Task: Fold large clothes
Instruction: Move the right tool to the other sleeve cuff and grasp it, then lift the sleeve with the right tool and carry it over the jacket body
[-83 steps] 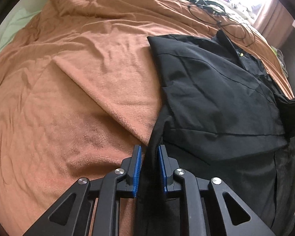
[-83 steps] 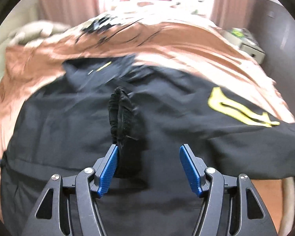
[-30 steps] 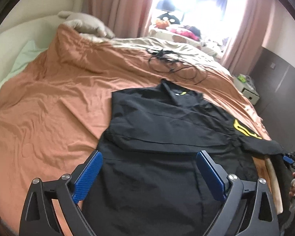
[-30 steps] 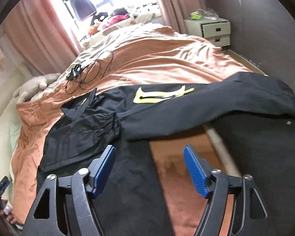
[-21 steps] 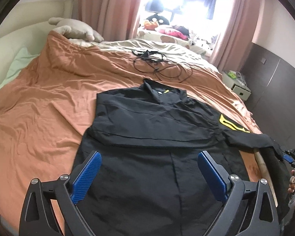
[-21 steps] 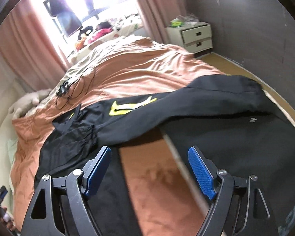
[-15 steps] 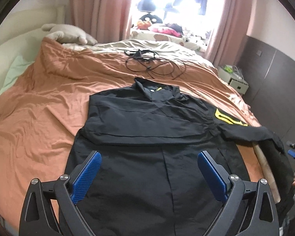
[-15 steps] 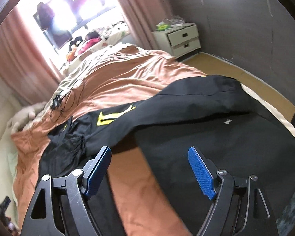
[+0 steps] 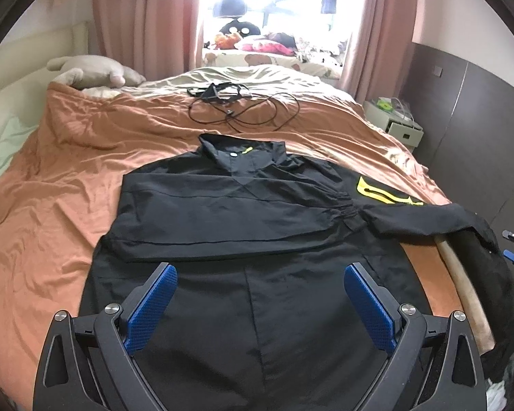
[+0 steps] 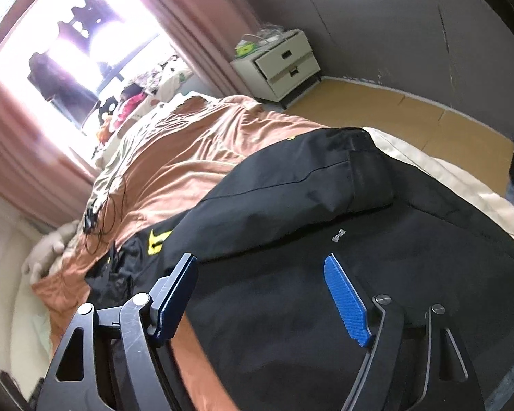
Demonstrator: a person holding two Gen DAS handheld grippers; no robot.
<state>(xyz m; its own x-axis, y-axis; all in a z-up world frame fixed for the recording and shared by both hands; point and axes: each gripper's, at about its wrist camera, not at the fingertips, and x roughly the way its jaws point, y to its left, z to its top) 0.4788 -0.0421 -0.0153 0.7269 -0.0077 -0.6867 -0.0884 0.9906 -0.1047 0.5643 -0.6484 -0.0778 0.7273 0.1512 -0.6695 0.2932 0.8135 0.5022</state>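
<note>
While my left hand-held gripper (image 9: pixel 258 303) hangs over the near hem with its blue pads wide apart and nothing between them, I read the job as half laid out. My right hand-held gripper (image 10: pixel 269 296) is over at the right edge of the bed; its jaws are closing a little, but they stand apart and no cloth is pinched between them.

Under both lies the black jacket (image 9: pixel 243 226), spread flat on the orange bedspread (image 9: pixel 51 185), collar toward the far window. Its left sleeve is already folded across the chest. Its right sleeve (image 10: pixel 291 185) runs off to the right, draped over the bed's edge, past the yellow logo (image 9: pixel 383 193).

I judge the fabric thin, soft and slick, a light shell that will slide on itself and sag from any single pinch. So I would take the right sleeve near its cuff, where the seam gives the pads something thicker to bite, and carry it low across the body so it does not drag the fold beneath it. The hem corners look the best holds for the final fold.

Farther off, a tangle of black cable (image 9: pixel 236 109) lies on the bedspread beyond the collar, well apart from the jacket.
</note>
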